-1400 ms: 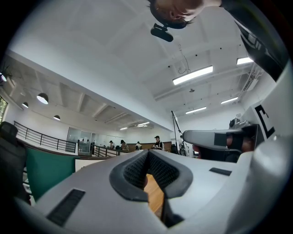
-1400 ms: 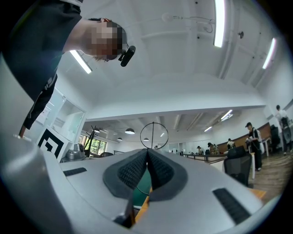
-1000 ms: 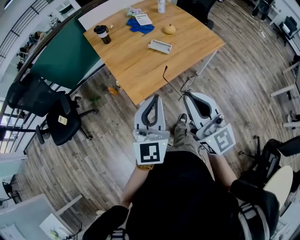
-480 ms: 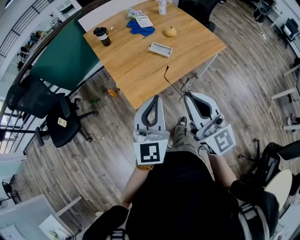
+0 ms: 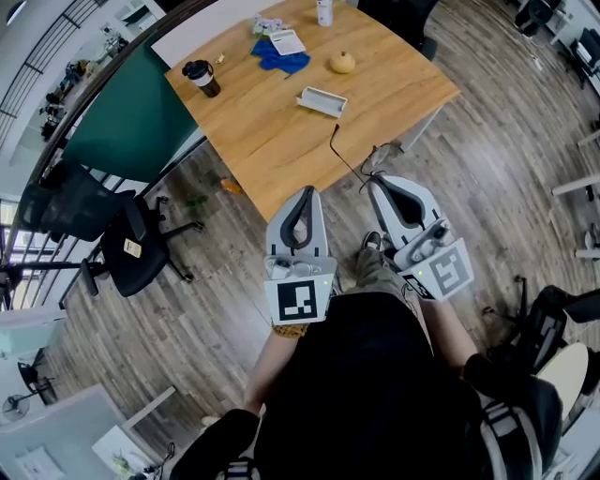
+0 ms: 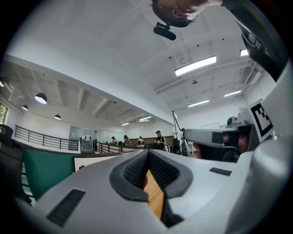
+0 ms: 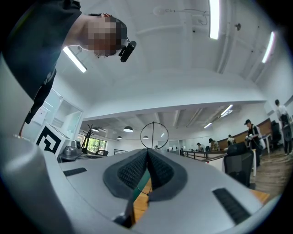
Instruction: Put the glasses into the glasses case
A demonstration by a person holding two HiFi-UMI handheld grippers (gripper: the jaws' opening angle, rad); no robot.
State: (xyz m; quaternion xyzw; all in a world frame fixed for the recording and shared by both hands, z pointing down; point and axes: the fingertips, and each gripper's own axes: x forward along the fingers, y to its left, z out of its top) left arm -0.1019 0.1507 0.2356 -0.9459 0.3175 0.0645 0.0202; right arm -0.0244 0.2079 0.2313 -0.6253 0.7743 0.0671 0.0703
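Cup sits at the left of the worktop, then a blue cloth, then the white case mid-board, with a yellow fruit beyond it. The glasses? Too small to pick out from up here. The bottle is cut off by the top edge. Off the near corner, the left gripper has its jaws pressed together, nothing between. The right gripper is likewise closed and empty. Both hang well short of the case.

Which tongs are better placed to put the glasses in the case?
Right: the right tongs are shut on the glasses, aimed toward the case on the table. The left tongs are shut and empty.
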